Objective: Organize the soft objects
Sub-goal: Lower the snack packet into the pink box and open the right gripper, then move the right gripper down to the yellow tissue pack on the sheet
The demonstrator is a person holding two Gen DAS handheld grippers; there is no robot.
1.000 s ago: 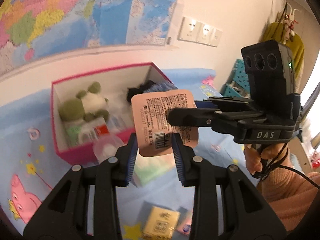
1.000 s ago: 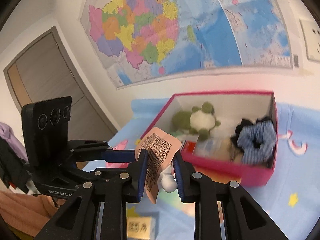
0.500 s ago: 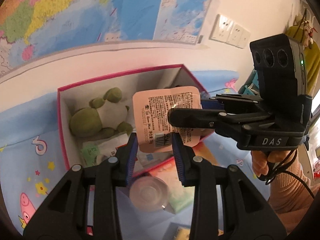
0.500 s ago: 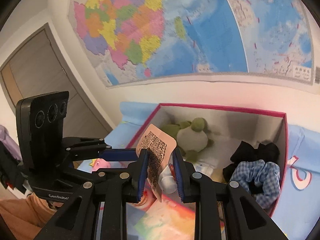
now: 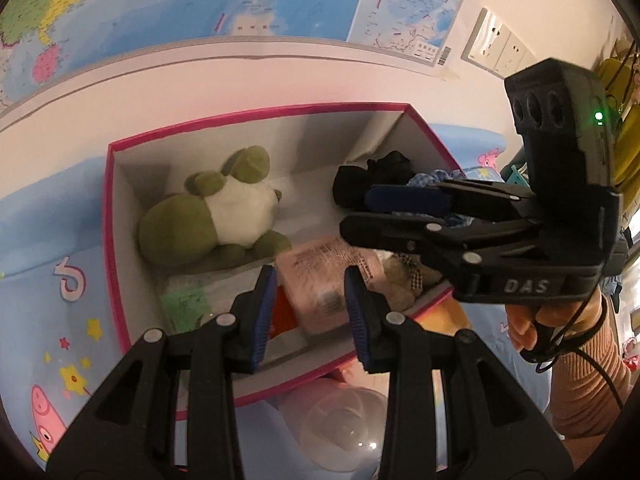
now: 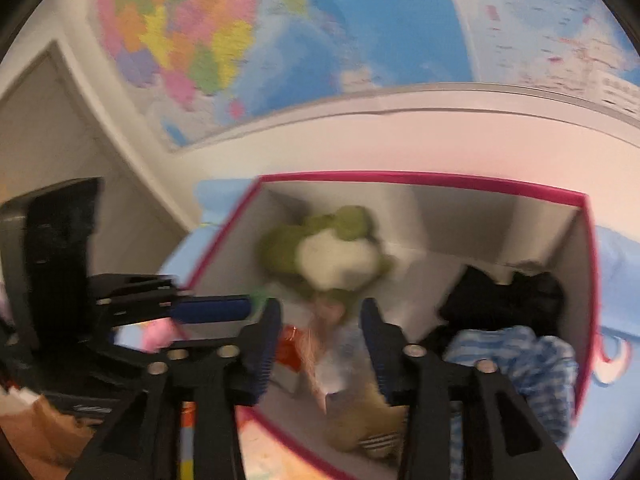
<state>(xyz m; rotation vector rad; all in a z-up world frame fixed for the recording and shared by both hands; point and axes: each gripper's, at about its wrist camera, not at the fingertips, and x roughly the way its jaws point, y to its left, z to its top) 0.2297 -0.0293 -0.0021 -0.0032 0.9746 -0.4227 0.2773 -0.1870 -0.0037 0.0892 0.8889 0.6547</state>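
Observation:
An open pink-rimmed box (image 5: 256, 114) (image 6: 420, 178) stands on the blue cartoon sheet (image 5: 48, 280). Inside it lie a green-and-white plush frog (image 5: 212, 220) (image 6: 328, 252), a black cloth (image 5: 372, 172) (image 6: 500, 300), a blue checked scrunchie (image 6: 516, 356) and a small brown plush (image 5: 400, 280). A pink printed packet (image 5: 320, 280), blurred, lies loose in the box below both grippers. My right gripper (image 6: 320, 340) (image 5: 356, 216) hovers over the box with its jaws opening and nothing pressed between them. My left gripper (image 5: 310, 308) (image 6: 216, 296) hangs over the box's near wall, jaws slightly apart and empty.
A clear plastic dome (image 5: 344, 428) sits on the sheet just outside the box's near wall. The wall with maps rises right behind the box, with sockets (image 5: 496, 48) at the right. A hand in a peach sleeve (image 5: 580, 360) holds the right gripper.
Both grippers came forward and down over the box. The right jaws widened and let go of the pink packet, which dropped from between them into the box.

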